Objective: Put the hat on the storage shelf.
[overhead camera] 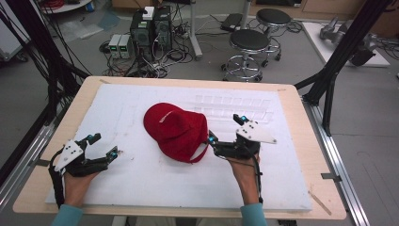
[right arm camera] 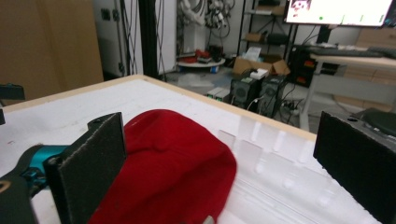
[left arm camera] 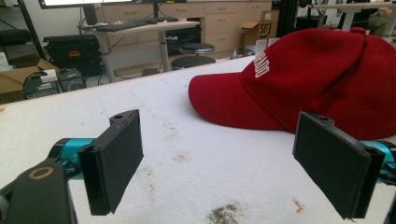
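Two grippers sit on the white foam sheet (overhead camera: 141, 174) covering the table (overhead camera: 301, 141), with a red cap (overhead camera: 176, 131) lying near its middle. From the cap, the left gripper (overhead camera: 104, 146) is at about eight o'clock, well apart, jaws spread wide and empty. At about four o'clock, the right gripper (overhead camera: 226, 128) is just beside the cap's back, jaws also spread, one jaw close to the strap, gripping nothing.
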A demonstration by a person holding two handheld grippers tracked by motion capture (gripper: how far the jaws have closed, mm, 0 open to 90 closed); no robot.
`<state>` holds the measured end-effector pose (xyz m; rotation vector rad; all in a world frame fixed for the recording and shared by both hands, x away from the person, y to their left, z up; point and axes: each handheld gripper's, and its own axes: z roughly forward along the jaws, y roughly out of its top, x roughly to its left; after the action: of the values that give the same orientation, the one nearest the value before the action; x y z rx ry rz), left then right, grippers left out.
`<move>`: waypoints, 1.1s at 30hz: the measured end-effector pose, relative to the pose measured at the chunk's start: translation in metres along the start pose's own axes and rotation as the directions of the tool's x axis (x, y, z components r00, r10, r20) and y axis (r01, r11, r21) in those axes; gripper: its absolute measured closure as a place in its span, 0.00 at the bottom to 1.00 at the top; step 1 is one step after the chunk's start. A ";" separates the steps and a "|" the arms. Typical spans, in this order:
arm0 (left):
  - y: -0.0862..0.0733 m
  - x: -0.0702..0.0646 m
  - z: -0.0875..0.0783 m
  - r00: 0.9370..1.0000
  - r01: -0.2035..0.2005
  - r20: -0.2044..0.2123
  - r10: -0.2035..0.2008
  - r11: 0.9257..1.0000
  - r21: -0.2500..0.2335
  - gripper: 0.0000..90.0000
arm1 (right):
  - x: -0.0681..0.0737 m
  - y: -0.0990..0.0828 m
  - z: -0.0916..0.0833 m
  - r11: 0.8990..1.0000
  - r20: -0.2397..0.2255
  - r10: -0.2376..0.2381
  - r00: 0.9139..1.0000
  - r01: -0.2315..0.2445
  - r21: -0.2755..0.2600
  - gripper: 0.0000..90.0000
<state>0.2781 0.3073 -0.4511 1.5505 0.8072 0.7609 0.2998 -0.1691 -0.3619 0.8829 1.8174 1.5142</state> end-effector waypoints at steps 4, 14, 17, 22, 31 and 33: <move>0.000 0.000 0.000 1.000 -0.005 0.001 0.005 1.000 -0.002 0.18 | 0.012 0.002 0.020 0.999 -0.014 0.014 1.000 -0.014 0.051 0.02; 0.000 0.000 0.000 1.000 -0.006 0.003 0.006 1.000 -0.001 0.18 | 0.035 -0.008 0.061 0.984 -0.040 0.028 0.999 -0.021 0.176 0.02; 0.000 0.000 0.000 1.000 -0.001 0.001 0.001 1.000 -0.004 0.18 | 0.038 -0.013 0.068 0.980 -0.029 0.032 0.999 -0.026 0.199 0.02; 0.000 0.000 0.000 1.000 0.001 0.002 -0.001 1.000 -0.005 0.18 | 0.037 -0.028 0.082 0.959 0.022 0.081 0.997 -0.083 0.271 0.02; 0.000 0.001 0.000 1.000 0.007 0.002 -0.007 1.000 -0.004 0.18 | 0.035 -0.036 0.090 0.941 -0.007 0.162 0.987 -0.153 0.301 0.32; 0.000 0.001 0.000 1.000 0.005 0.003 -0.005 1.000 -0.004 0.18 | 0.035 -0.036 0.090 0.937 -0.010 0.173 0.985 -0.162 0.308 0.40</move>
<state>0.2783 0.3080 -0.4512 1.5457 0.8066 0.7563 0.3469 -0.0930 -0.4137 1.1906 2.0871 1.3746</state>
